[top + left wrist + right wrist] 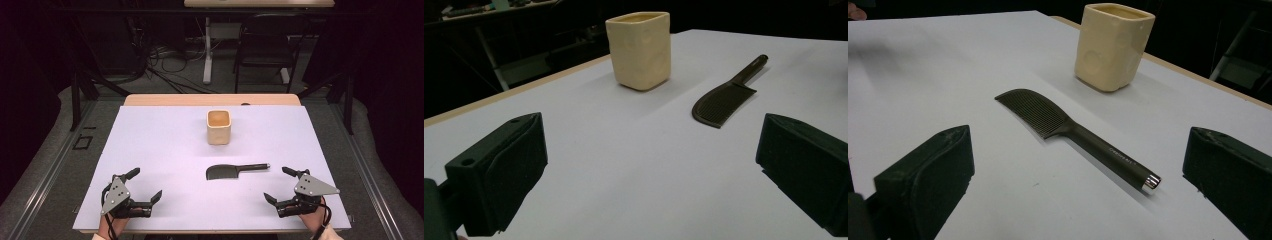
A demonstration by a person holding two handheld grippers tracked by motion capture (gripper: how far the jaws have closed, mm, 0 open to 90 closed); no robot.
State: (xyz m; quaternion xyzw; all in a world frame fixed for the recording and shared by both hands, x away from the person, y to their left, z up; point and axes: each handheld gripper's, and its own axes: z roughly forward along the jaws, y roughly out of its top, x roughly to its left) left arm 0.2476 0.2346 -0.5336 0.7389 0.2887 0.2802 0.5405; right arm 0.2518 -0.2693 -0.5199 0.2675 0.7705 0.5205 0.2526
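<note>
Covering the table [150, 150], white sheet; dark room.

high view: above near edge of table [150, 150], looking forward and down, far off, whole top seen. left gripper view: low, close over near-left corner, facing cup [640, 50] and comb [724, 97]. right gripper view: low, close, from near-right. all three share cup, comb.
</note>
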